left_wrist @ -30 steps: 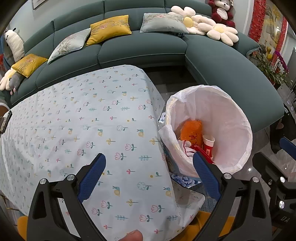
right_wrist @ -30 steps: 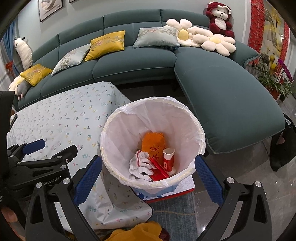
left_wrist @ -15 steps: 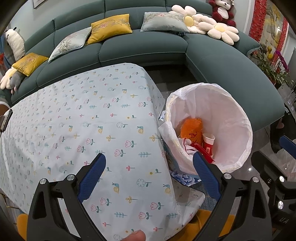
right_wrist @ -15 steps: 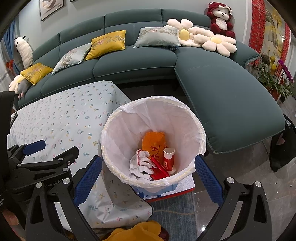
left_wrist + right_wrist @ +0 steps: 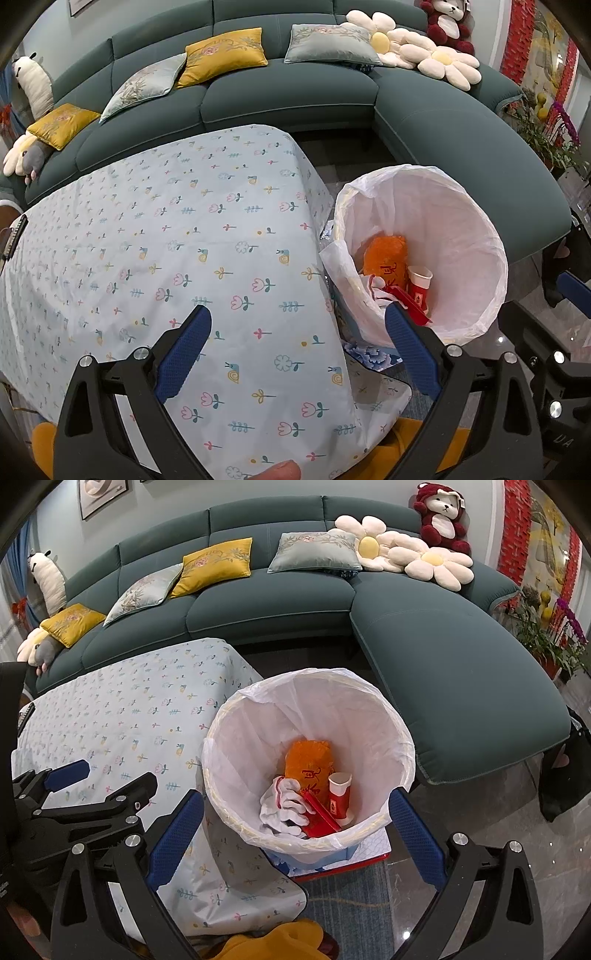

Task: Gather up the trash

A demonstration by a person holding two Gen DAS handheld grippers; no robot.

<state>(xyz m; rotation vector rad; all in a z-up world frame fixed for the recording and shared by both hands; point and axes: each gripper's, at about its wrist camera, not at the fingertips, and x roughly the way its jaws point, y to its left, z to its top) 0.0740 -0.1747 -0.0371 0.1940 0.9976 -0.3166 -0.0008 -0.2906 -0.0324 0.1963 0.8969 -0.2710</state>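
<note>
Left gripper point(image 5: 297, 341) spread wide and empty over the table's point(image 5: 155, 236) near right corner; right gripper point(image 5: 295, 827) likewise wide, empty, above the bin point(image 5: 373, 716); trash point(image 5: 314, 775) lies in the bin, right of the table.

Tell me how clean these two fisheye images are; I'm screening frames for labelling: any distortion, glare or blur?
Left wrist view: heavy barrel distortion curves the sofa, dark vignette fills the corners, the trash bin stays sharp. Right wrist view: same bending and vignette, small glare spots on the glossy floor, bin contents crisp, no motion blur.
</note>
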